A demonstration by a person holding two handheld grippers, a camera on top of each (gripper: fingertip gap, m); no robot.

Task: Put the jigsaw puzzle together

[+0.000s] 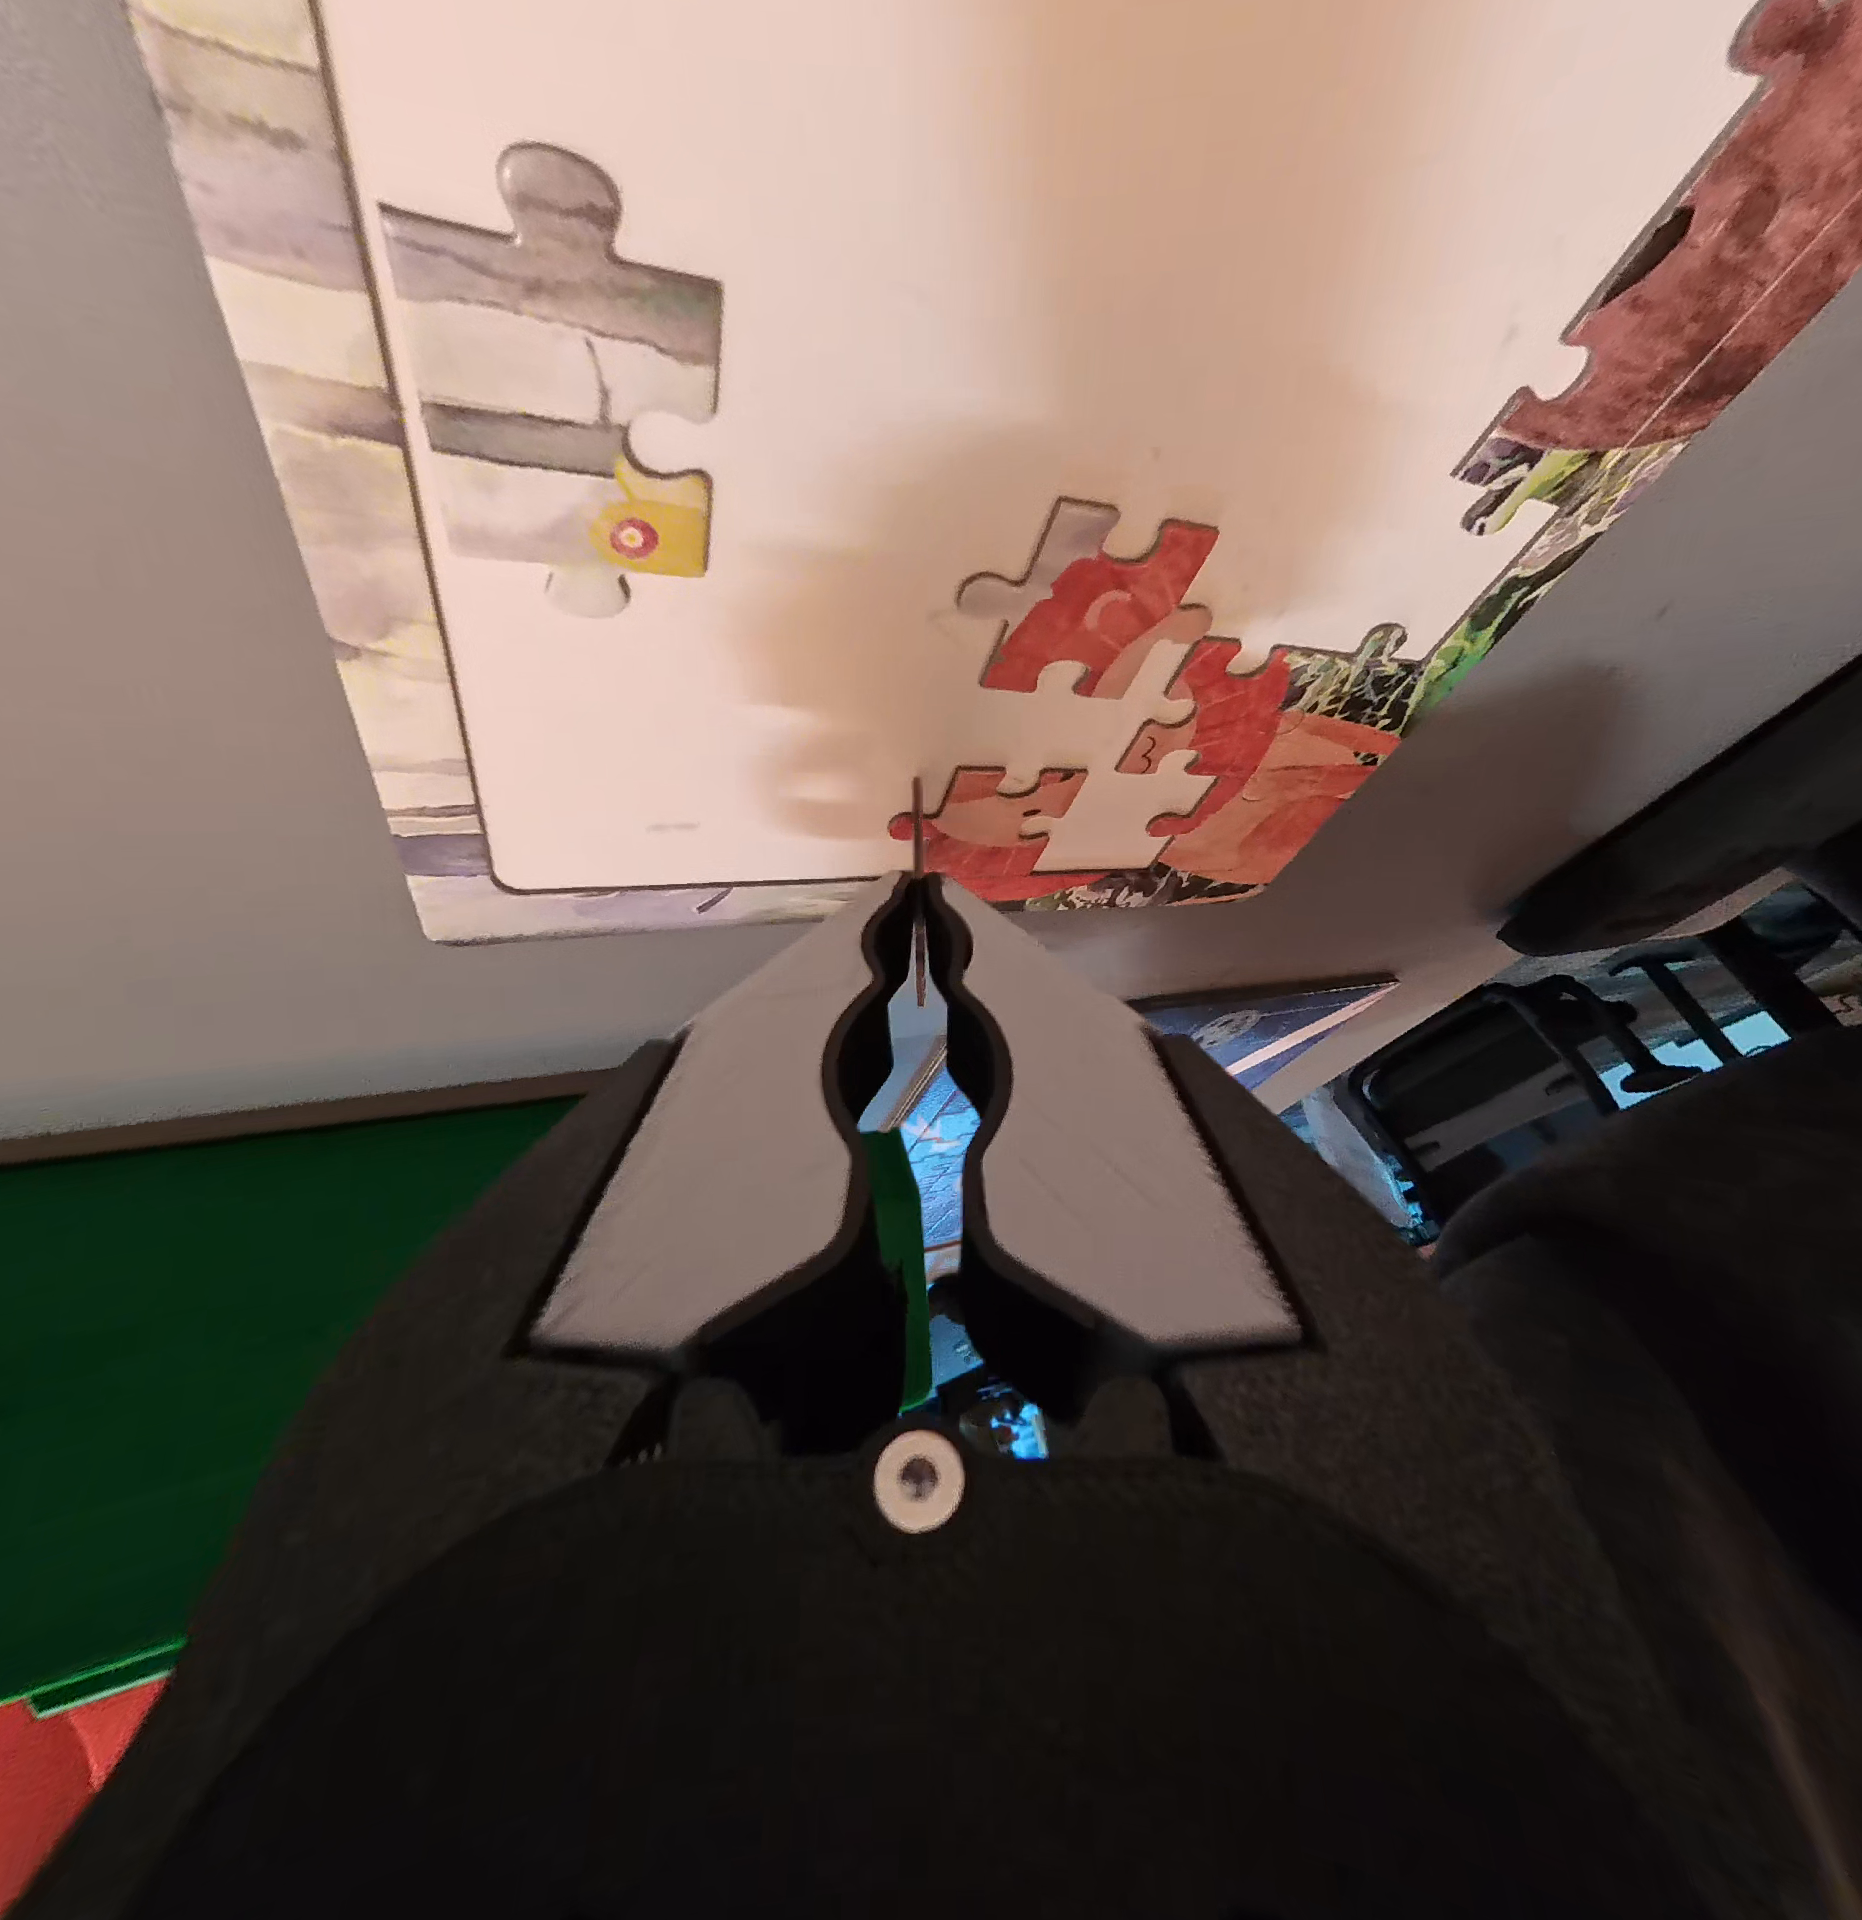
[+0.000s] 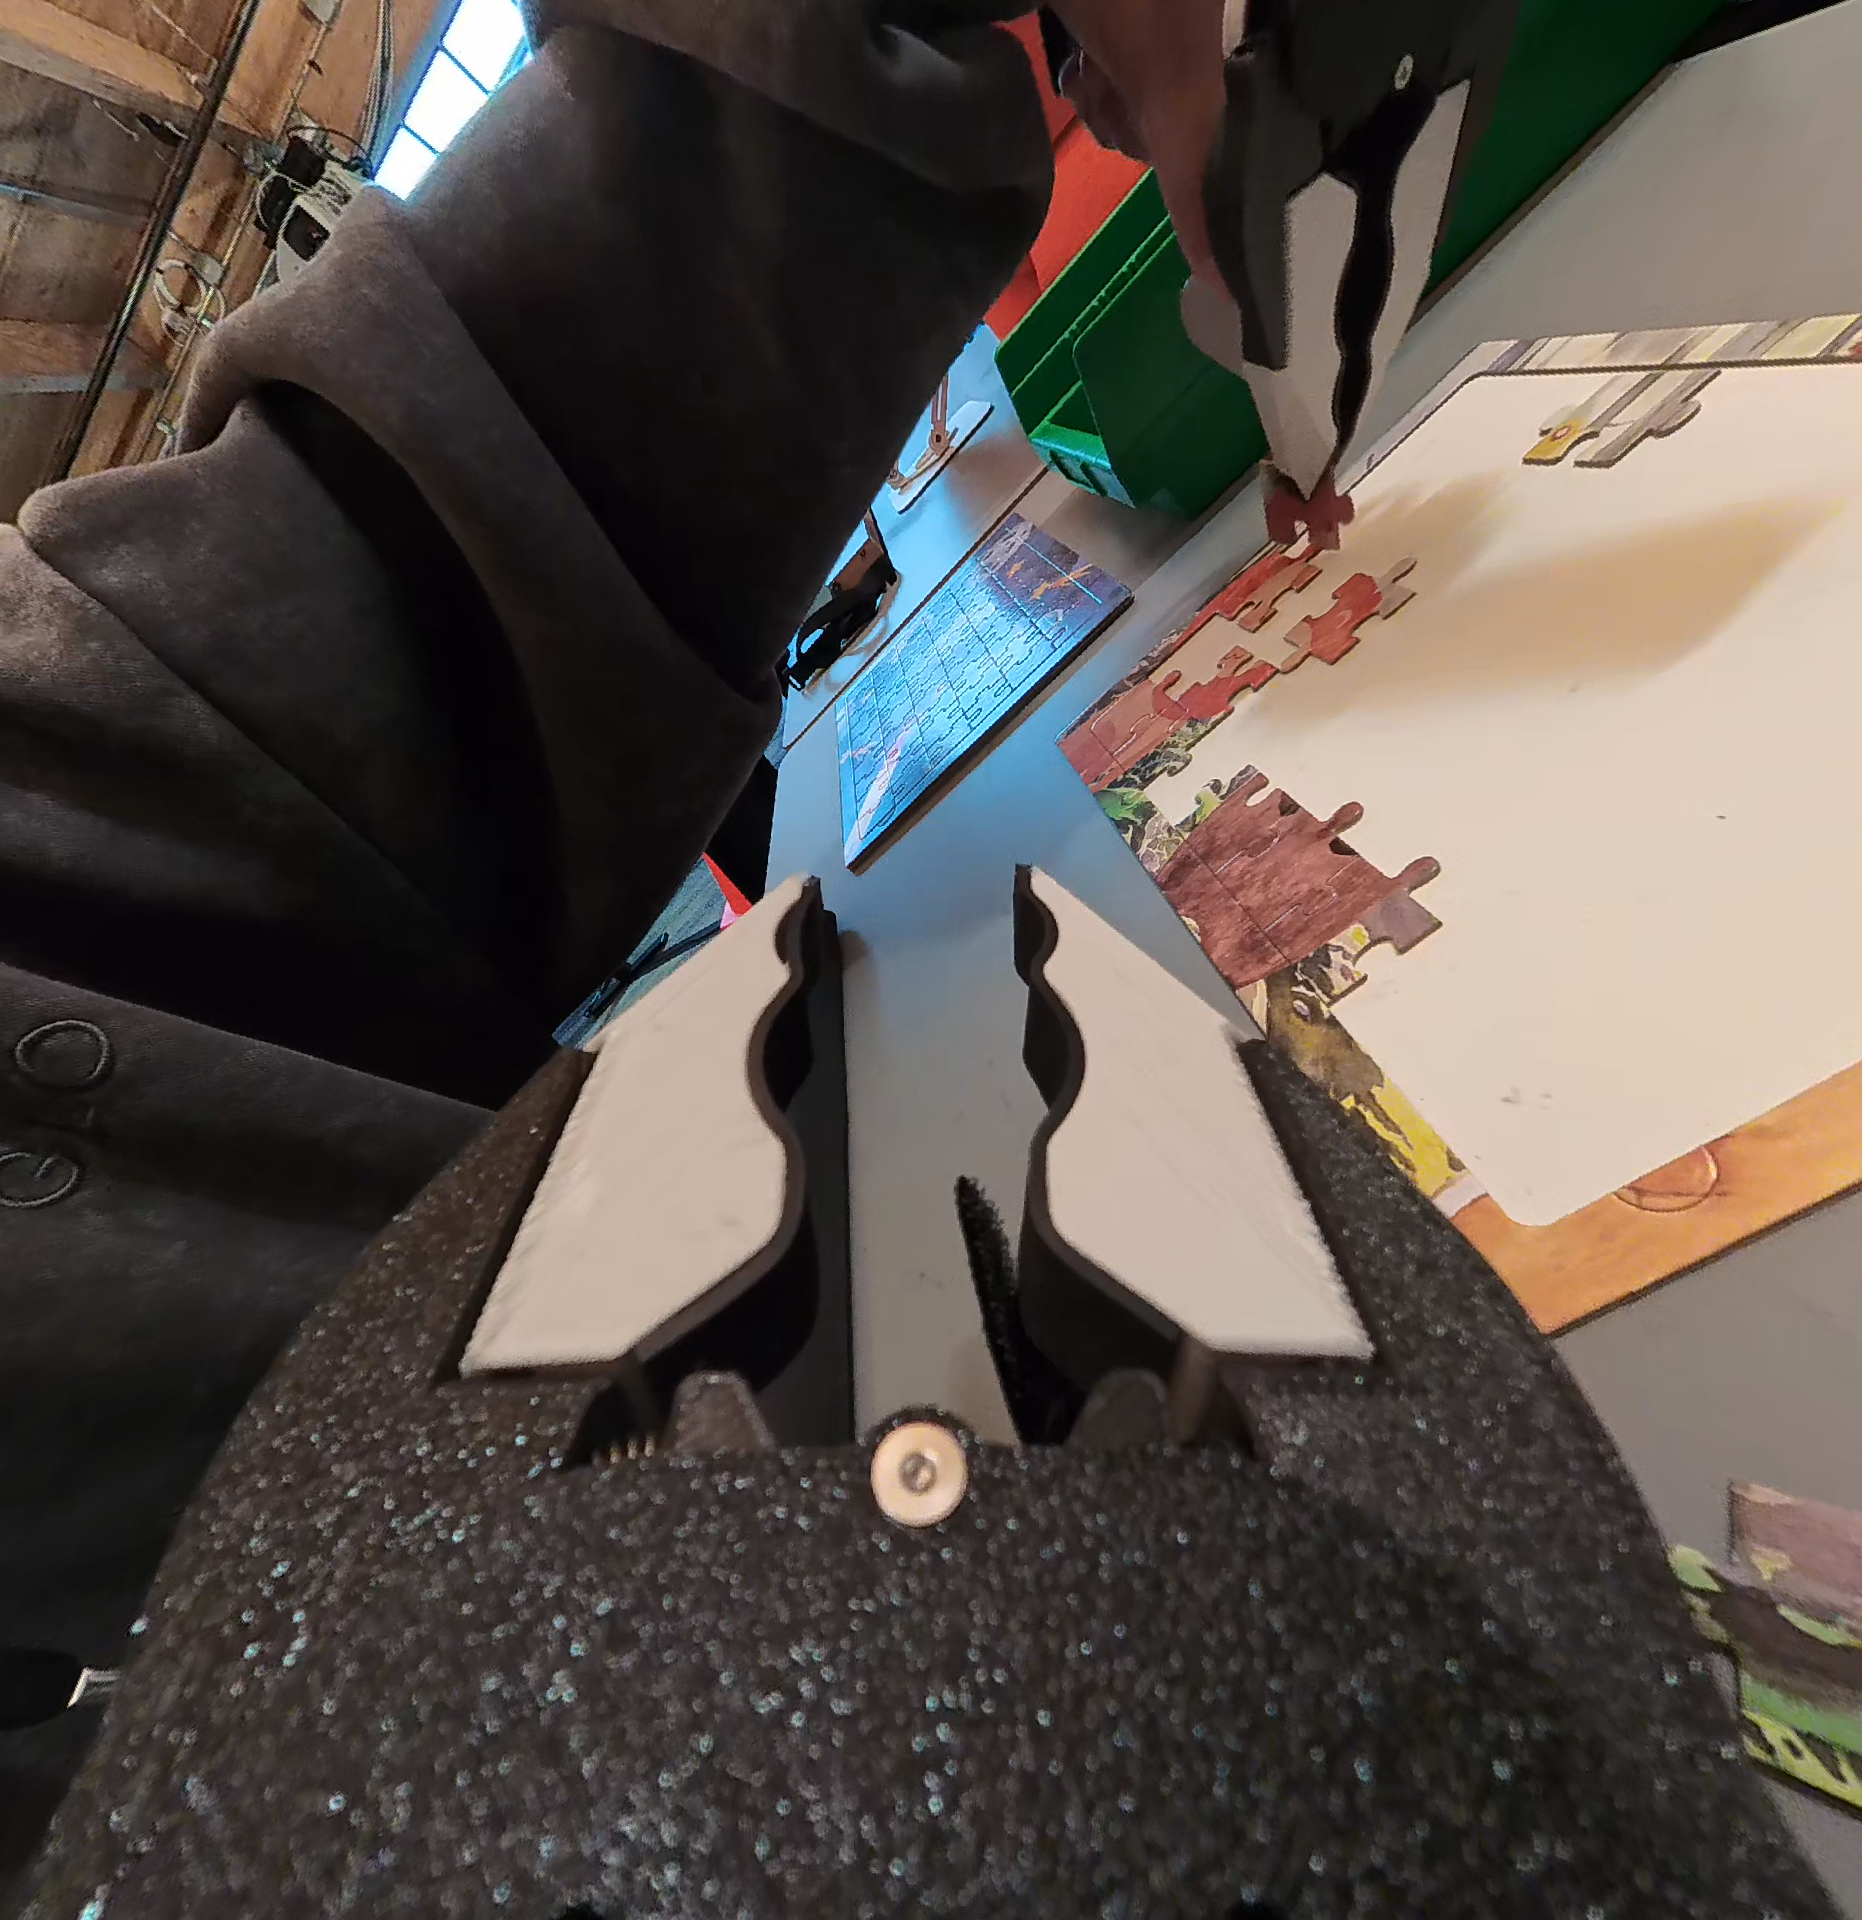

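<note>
The piece (image 2: 1308, 514), red, is pinched edge-on in the tips of the left gripper (image 1: 919, 883), held just above the near corner of the tray (image 1: 906, 260); in the left wrist view it shows only as a thin dark sliver. Under it lies the red cluster (image 1: 1124, 717), jagged with knobs and open sockets, filling the tray's corner at 3 o'clock from the tips. From 10 to 1 o'clock the pale tray floor is bare and wide, broken only by the grey block (image 1: 563, 384) against the printed rim at 11 o'clock. At 2 o'clock the brown cluster (image 1: 1737, 281) runs along the far rim. The right gripper (image 2: 916, 894) has its jaws spread wide and empty, over the grey table (image 2: 927, 1091) just outside the tray's edge, with free surface ahead of it. A blue puzzle (image 2: 968, 675) lies at 12 o'clock from it, a green bin (image 2: 1135, 384) beyond, and loose pieces (image 2: 1800, 1662) at 4 o'clock.
</note>
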